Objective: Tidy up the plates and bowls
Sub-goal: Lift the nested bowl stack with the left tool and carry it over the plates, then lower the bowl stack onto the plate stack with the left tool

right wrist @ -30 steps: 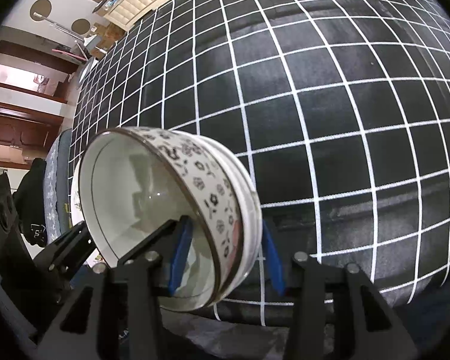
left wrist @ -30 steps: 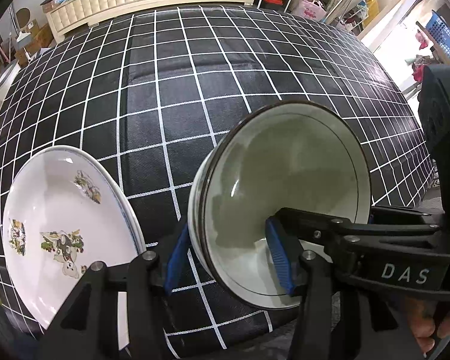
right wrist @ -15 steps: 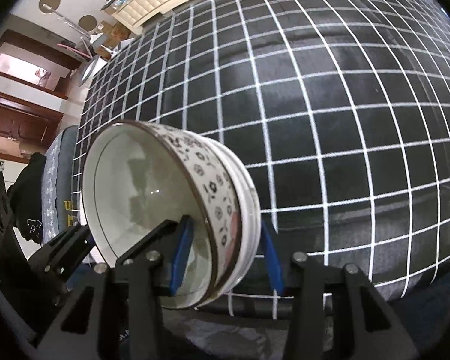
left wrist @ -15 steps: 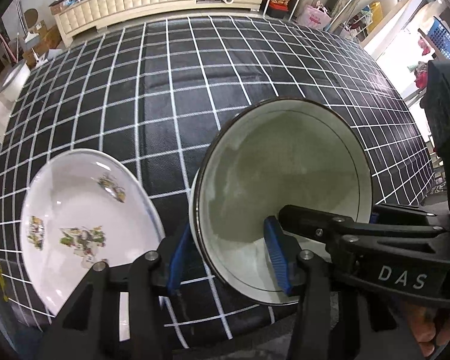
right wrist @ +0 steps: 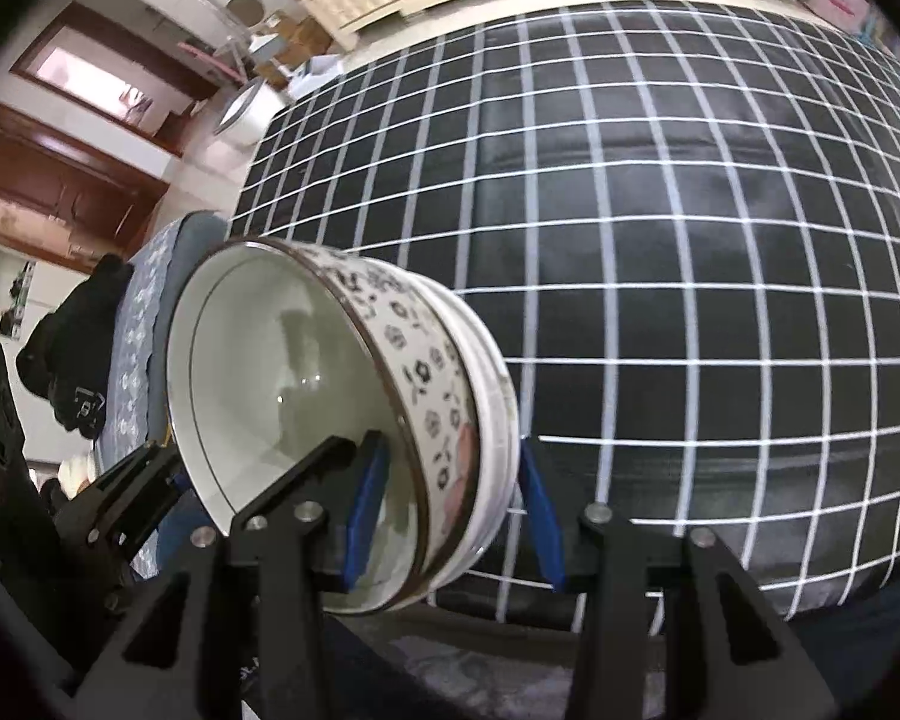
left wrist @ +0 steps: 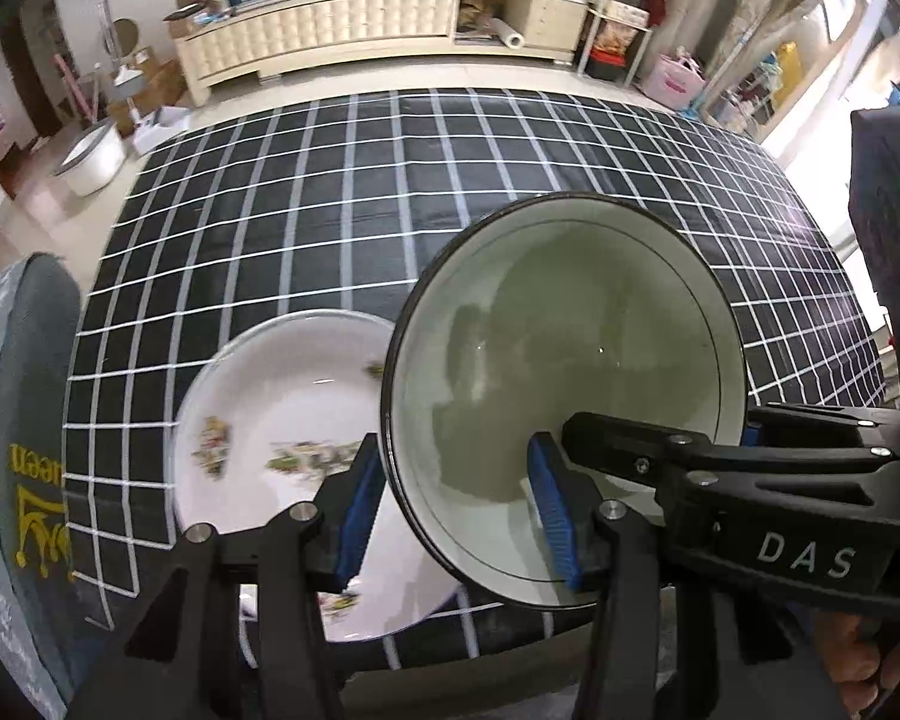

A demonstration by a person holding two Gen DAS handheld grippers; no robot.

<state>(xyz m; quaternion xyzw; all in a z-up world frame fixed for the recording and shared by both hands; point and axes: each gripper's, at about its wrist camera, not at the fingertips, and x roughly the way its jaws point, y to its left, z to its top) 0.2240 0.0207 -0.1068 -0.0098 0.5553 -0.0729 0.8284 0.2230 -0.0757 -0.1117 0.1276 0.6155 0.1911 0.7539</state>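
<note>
Left claw [left wrist: 456, 510] clamps bowl [left wrist: 564, 384] rim; right claw [right wrist: 450, 516] likewise | plate [left wrist: 282, 420] beside

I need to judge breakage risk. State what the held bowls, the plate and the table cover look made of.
Bowls: glazed ceramic by the look, glossy interior with highlights, printed floral band, thin dark rim line.
Plate: likely glazed ceramic or porcelain, shiny white with printed decals; melamine cannot be ruled out.
Table cover: seemingly woven fabric or coated cloth, matte black with a white grid and creases.
</note>
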